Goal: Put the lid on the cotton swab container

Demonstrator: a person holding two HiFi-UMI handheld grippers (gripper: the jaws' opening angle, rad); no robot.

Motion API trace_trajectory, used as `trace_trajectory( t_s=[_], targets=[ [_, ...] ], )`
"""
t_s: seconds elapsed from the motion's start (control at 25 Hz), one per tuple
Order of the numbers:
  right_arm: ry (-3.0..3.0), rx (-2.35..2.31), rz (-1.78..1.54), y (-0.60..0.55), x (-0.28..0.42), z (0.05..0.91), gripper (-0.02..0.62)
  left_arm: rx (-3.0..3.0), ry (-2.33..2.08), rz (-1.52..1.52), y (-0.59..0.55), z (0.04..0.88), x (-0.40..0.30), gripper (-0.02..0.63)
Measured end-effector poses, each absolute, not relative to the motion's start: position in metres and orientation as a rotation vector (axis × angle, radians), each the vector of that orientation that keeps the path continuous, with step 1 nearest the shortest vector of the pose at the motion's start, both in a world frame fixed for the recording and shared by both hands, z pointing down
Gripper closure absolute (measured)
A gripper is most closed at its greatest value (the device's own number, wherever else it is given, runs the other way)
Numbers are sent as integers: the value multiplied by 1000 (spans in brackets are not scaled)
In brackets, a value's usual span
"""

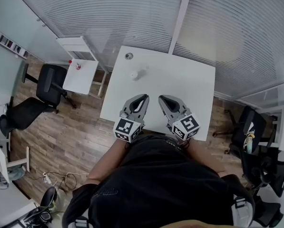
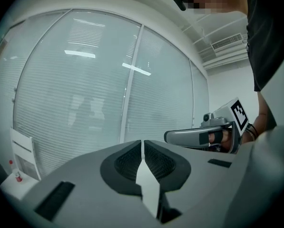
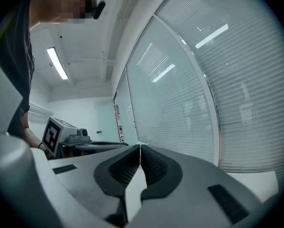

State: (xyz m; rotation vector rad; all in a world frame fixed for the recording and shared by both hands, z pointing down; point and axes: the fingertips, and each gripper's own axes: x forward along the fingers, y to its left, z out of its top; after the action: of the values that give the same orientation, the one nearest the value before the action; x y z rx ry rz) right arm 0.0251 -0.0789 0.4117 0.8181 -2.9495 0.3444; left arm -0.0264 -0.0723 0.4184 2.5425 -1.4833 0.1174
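I hold my left gripper point(image 1: 141, 100) and right gripper point(image 1: 164, 101) side by side over the near part of a white table point(image 1: 194, 94). Both pairs of jaws are pressed together with nothing between them. The cotton swab container point(image 1: 134, 74) stands well ahead of them, mid-table. A small round object point(image 1: 128, 56) lies near the far edge; I cannot tell whether it is the lid.

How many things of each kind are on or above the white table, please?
Tools: 2, the left tool and the right tool, both shut and empty
Containers: 1, a small pale container
Lids: 1, a small round grey thing, probably the lid
Total: 4
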Motion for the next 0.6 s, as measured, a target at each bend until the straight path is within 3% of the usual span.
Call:
trace_trajectory(
  t_s=[0.6],
  targets=[
    [-2868, 1033, 371, -109, -49, 408, 569, 2637, -1314, 92, -120, 416, -103, 544]
  ],
)
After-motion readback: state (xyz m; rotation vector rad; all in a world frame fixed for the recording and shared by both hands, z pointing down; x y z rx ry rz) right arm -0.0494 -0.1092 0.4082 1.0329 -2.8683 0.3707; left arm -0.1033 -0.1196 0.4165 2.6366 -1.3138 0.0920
